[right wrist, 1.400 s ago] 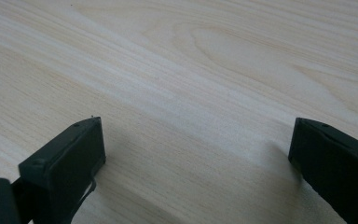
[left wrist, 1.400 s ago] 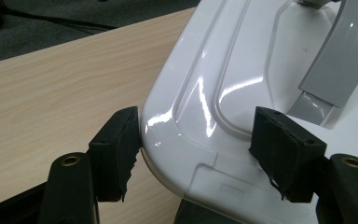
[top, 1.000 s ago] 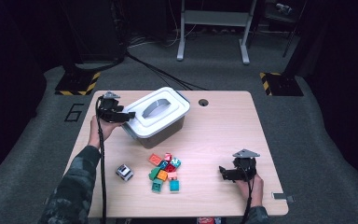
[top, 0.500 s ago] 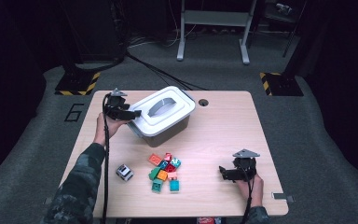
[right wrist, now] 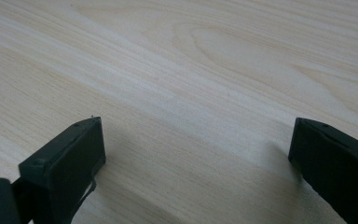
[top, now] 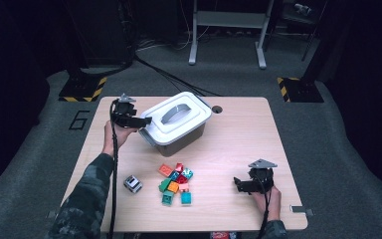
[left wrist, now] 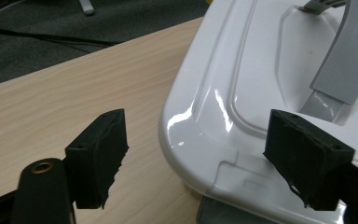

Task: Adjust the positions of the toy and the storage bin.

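Note:
A grey box with a white lid (top: 195, 121) and a grey handle (top: 175, 113) stands at the back of the table, left of centre. My left gripper (top: 146, 121) is at its left corner. In the left gripper view the lid (left wrist: 242, 70) has its corner between the jaws of that gripper (left wrist: 200, 154), which have just been opening; the pads stand clear of it. My right gripper (top: 237, 183) rests open near the front right, with bare wood (right wrist: 191, 60) between its jaws (right wrist: 196, 158).
Several coloured bricks (top: 176, 181) lie in a cluster at the front centre. A small grey and white block (top: 133, 183) sits to their left. The table (top: 243, 129) has a round hole (top: 217, 108) behind the box. Cables and stands are on the floor beyond.
The left gripper shifted slightly right and away, and the box turned and moved a little with it. Its jaws now stand wider than before. The right gripper stayed put.

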